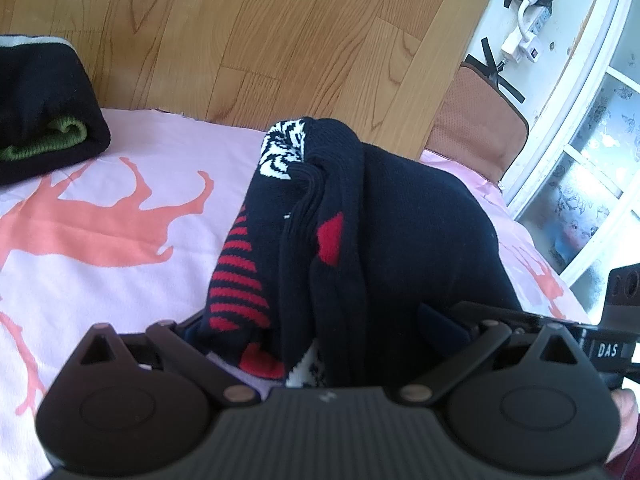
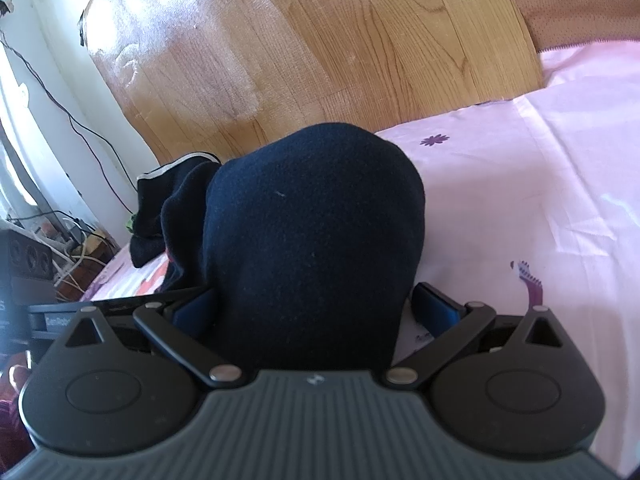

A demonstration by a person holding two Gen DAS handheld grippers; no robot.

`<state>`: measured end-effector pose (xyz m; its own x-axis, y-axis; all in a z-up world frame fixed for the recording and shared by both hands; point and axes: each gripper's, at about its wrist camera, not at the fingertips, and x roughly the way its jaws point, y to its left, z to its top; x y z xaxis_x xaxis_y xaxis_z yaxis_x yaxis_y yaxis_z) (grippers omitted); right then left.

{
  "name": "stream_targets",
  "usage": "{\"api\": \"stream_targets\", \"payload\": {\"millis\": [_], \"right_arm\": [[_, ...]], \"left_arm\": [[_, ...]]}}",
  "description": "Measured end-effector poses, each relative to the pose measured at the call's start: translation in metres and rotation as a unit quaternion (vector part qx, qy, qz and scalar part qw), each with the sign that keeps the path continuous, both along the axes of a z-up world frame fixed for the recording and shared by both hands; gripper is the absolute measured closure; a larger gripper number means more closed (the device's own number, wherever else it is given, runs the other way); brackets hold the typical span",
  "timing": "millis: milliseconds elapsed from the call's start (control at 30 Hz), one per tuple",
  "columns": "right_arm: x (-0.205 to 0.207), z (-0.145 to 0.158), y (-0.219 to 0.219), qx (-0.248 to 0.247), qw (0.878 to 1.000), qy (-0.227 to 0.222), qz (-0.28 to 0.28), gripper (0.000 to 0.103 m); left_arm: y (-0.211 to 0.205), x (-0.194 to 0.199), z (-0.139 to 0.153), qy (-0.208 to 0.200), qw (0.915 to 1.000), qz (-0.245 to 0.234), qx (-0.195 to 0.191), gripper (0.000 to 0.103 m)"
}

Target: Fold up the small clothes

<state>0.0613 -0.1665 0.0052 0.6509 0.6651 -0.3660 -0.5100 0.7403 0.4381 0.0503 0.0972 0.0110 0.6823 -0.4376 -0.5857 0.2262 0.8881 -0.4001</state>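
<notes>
Sweater (image 1: 400,240), navy knit with red patches and a black-and-white patterned strip, lies bunched on the pink sheet (image 1: 120,300) and fills the middle of both wrist views. The left gripper (image 1: 320,320) sits low at the sweater's near edge; cloth passes between its fingers, whose blue pad (image 1: 440,324) shows on the right side only, the other side being buried under the red-striped part. The jaws stand fairly wide with the thick folds gathered in the gap, but whether they actually pinch the knit cannot be told. In the other view the right gripper (image 2: 316,312) straddles a rounded hump of the sweater (image 2: 316,220); its blue pads (image 2: 438,312) stand on either side, the left one touching the cloth, the right one just beside it with a sliver of sheet (image 2: 520,200) showing between. Here too the jaws are well apart, and a firm grip cannot be confirmed.

Beyond the sweater, toward the sheet's far left corner, lies a second dark garment (image 1: 44,108) with a green lining and a pale trim, apart from the sweater in the left view. Past the sheet's far edge runs a wooden floor (image 1: 260,40). To the sweater's far right, a white power strip (image 1: 528,32) is taped against a white door frame. A fingertip (image 1: 626,404) shows at the left gripper's right edge.
</notes>
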Motion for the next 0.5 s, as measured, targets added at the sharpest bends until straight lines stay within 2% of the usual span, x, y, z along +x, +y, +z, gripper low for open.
{"api": "stream_targets", "payload": {"millis": [100, 167, 233, 267, 333, 433, 500], "right_arm": [[0.001, 0.002, -0.005, -0.009, 0.999, 0.004, 0.036, 0.000], [0.006, 0.007, -0.005, -0.028, 0.998, 0.010, 0.062, 0.013], [0.015, 0.012, -0.006, -0.027, 0.996, 0.032, 0.079, 0.029], [0.019, 0.014, -0.004, -0.032, 0.995, 0.035, 0.085, 0.034], [0.022, 0.023, -0.005, -0.038, 0.994, 0.026, 0.098, 0.055], [0.034, 0.040, -0.030, -0.008, 0.995, 0.005, 0.096, 0.058], [0.044, 0.053, -0.057, 0.011, 0.997, -0.019, 0.070, 0.058]], "left_arm": [[0.002, 0.000, 0.000, 0.003, 1.0000, 0.001, -0.007, 0.000], [-0.003, 0.001, 0.002, 0.008, 0.9999, 0.008, -0.002, 0.002], [-0.012, 0.004, 0.004, 0.023, 0.9995, 0.010, -0.019, 0.007], [-0.019, 0.006, 0.007, 0.025, 0.9993, 0.024, -0.011, 0.007], [-0.033, 0.016, 0.020, 0.018, 0.9995, 0.025, 0.008, 0.009], [-0.061, 0.043, 0.053, -0.003, 1.0000, -0.006, -0.005, 0.011], [-0.100, 0.069, 0.075, -0.037, 0.9983, -0.044, 0.015, 0.011]]}}
